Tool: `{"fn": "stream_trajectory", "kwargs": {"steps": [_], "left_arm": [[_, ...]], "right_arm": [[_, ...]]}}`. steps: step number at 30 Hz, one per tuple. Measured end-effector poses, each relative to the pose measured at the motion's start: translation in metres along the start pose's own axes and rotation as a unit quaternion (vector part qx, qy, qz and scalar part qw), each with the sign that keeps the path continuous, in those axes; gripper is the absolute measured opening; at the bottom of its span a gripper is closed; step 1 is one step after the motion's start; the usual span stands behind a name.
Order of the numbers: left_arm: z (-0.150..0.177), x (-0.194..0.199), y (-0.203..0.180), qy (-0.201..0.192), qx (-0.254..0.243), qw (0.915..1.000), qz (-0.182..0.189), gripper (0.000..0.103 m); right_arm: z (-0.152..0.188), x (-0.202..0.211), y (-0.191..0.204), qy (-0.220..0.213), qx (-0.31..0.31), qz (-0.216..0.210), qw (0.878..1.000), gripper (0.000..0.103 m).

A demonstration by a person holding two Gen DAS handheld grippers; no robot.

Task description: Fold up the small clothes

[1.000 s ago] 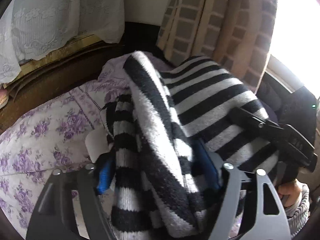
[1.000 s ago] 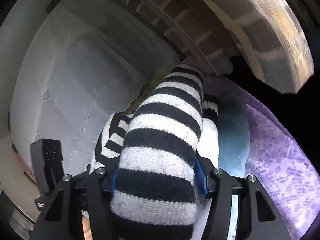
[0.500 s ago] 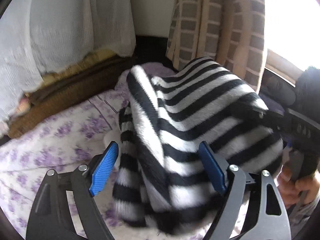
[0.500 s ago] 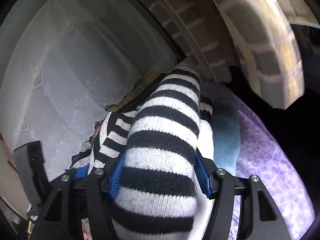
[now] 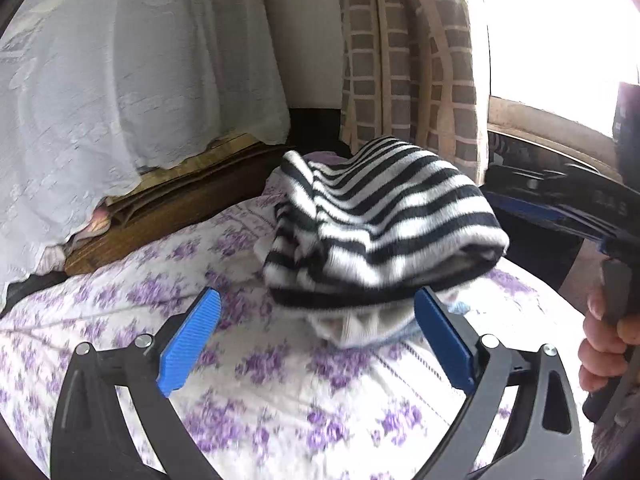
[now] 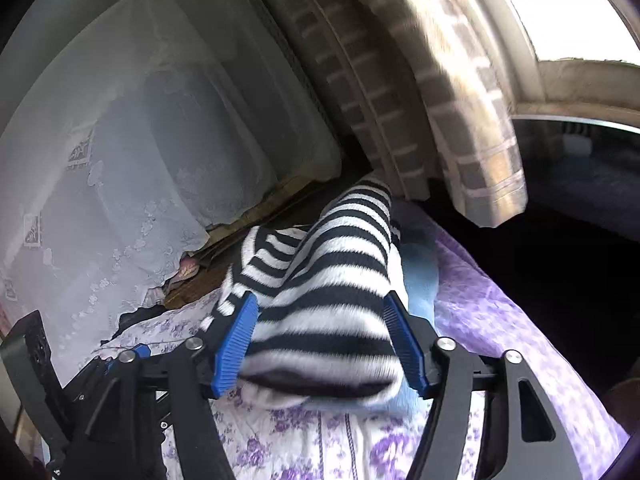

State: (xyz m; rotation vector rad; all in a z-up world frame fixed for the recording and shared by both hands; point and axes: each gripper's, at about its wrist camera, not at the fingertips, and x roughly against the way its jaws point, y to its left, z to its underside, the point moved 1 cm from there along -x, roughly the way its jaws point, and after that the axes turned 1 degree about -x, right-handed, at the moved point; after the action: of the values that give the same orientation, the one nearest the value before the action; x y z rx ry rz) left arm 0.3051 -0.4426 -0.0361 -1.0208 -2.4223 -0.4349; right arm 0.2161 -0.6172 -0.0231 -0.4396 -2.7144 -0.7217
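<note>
A: Striped sweater (image 5: pixel 384 228) — where is it?
B: On the bed, on the purple-flowered sheet (image 5: pixel 280 400), bundled in a loose fold. Black and white knit, blurry at the edges.

A: Left tool (image 5: pixel 316 332)?
B: Spread wide, nothing between its blue pads (image 5: pixel 188 336). It sits near, just short of the sweater's near edge; the right pad is close to the hem, contact unclear.

A: Right tool (image 6: pixel 320 340)?
B: Its blue pads sit against both sides of a thick striped roll of the sweater. Looks like a grip on the sweater, jaws partly apart around the bulk.

A: Anything under the sweater?
B: Pale grey-white cloth (image 5: pixel 360 326) sticking out at its near edge in the left view. In the right view a light blue item (image 6: pixel 420 280) lies just right of the sweater, touching it.

A: Farther back?
B: Wooden edge (image 5: pixel 168 208) beyond the bed on the left, white lace cloth (image 5: pixel 120 80) draped above it. Far right, a beige checked curtain (image 5: pixel 404 60) and a bright window (image 5: pixel 560 28). The person's hand (image 5: pixel 604 340) shows at the right edge, on the other tool's handle.
</note>
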Motion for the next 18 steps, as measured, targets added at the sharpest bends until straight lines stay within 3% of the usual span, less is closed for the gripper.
{"fn": "stream_trajectory", "kwargs": {"steps": [6,10,16,18], "left_arm": [[0.026,0.037,0.003,-0.018,-0.004,0.9992,-0.036,0.099],[0.042,0.062,0.008,-0.030,0.011,0.9989,-0.035,0.099],[0.062,0.077,0.005,-0.016,0.011,0.9989,-0.042,0.099],[0.068,0.077,0.005,0.002,0.016,0.9998,-0.015,0.099]], "right_arm": [[0.040,0.040,0.036,-0.024,0.052,0.044,0.997,0.090],[0.070,0.062,0.050,-0.037,0.076,0.073,0.994,0.093],[0.101,0.078,0.050,-0.028,0.069,0.082,0.994,0.094],[0.107,0.083,0.050,-0.029,0.069,0.083,0.994,0.094]]}}
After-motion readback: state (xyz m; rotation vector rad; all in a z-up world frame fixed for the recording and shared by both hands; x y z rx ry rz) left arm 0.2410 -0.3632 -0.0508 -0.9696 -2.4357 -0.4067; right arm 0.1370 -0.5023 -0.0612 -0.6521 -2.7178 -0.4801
